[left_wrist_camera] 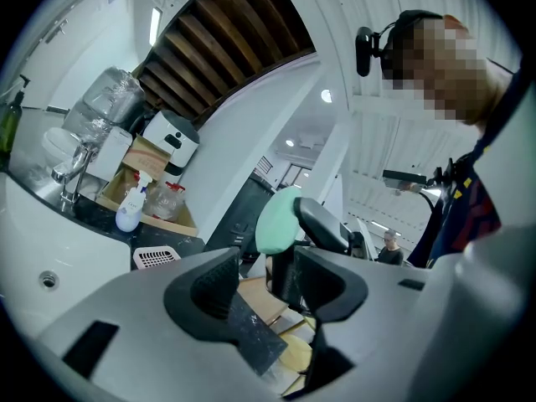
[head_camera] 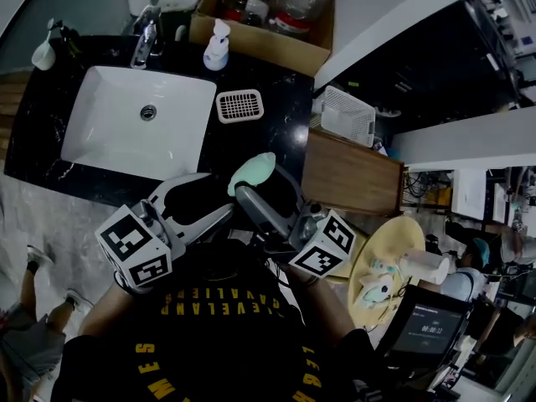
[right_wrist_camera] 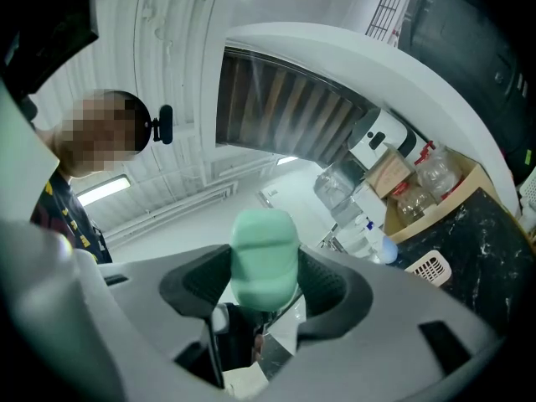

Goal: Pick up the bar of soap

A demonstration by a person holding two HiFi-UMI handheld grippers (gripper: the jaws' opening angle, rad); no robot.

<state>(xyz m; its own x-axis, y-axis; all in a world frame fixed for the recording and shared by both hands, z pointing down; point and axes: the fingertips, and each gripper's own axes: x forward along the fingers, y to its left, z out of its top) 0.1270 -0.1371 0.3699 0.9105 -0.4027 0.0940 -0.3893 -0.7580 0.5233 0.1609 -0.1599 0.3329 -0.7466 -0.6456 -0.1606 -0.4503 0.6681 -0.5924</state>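
A pale mint-green, round-edged bar of soap (head_camera: 251, 172) sits just above the middle of the head view. It stands upright and in the air, its lower half clamped between the pads of the right tool (right_wrist_camera: 264, 276).

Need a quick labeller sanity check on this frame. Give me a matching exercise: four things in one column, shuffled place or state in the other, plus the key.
Things
1. bar of soap
2. left gripper
3. white slotted tray
4. pump bottle

Place or state
A. on the black counter, right of the sink
B. jaws apart, gripping nothing
C. clamped in the right gripper, off the counter
D. against the cardboard box, at the back of the counter

Pairs: 1-C, 2-B, 3-A, 4-D
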